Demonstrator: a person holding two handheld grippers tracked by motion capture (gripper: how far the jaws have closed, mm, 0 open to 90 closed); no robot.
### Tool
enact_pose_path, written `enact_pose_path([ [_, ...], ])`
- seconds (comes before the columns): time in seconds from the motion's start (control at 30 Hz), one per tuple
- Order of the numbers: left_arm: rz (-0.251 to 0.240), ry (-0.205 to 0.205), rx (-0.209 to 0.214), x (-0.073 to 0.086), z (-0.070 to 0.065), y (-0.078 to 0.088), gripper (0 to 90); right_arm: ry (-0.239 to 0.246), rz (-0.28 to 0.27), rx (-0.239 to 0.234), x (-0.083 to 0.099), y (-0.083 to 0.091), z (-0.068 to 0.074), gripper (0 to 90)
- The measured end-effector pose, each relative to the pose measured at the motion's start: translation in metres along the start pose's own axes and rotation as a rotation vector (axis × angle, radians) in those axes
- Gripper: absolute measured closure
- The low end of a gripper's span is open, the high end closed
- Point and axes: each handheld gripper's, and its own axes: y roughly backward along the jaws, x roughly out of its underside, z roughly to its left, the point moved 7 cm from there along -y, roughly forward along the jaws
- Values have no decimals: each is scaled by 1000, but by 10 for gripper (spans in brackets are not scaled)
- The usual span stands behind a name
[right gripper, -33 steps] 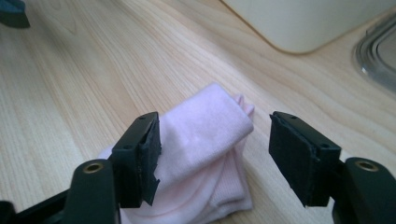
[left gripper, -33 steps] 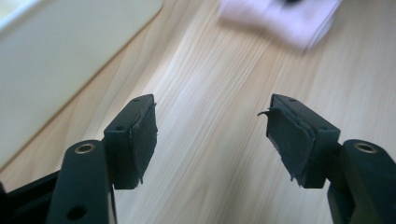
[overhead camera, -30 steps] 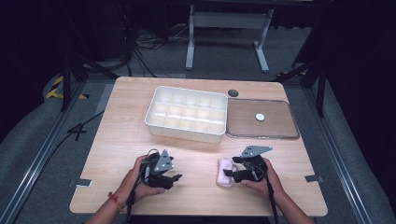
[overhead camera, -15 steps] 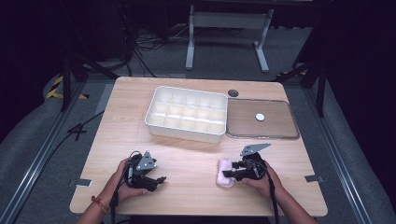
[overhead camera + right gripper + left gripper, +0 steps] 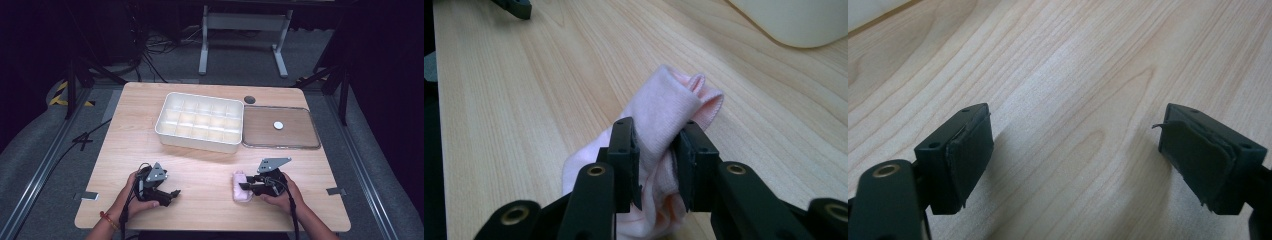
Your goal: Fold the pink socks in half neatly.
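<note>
**Right tongs pinch the pink sock while the left stand clear**

At the near left of the desk (image 5: 130,145), the left tongs (image 5: 167,194) rest low over bare wood in the person's left hand (image 5: 134,197). Their jaws have just been opening and now stand wide apart with nothing between the pads (image 5: 968,150), which likely leaves them ready to help once the cloth is lifted.

Farther back, the white compartment tray (image 5: 200,122) sits mid-desk with its cells bare, a likely destination, and its clear lid (image 5: 280,129) lies flat just beside it on the right, out of the way of loading.

Near the front right, the rolled pink sock (image 5: 669,105) lies on the wood well short of the tray. The right tongs (image 5: 656,160) have just been closing and now squeeze a fold of the sock between their pads, gripping it across its bulk, which should keep the roll from unfurling when raised.
</note>
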Motion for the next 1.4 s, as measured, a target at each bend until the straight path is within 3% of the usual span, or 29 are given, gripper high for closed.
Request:
enact_pose_path([
  [0.37, -2, -12, 5, -2, 3, -2, 136, 57, -49, 66, -6, 12, -1, 718],
  [0.87, -3, -12, 12, -2, 3, -3, 134, 64, -137, 145, -13, 33, -13, 718],
  [1.4, -3, -12, 12, -2, 3, -3, 134, 67, -163, 170, -16, 38, -15, 718],
])
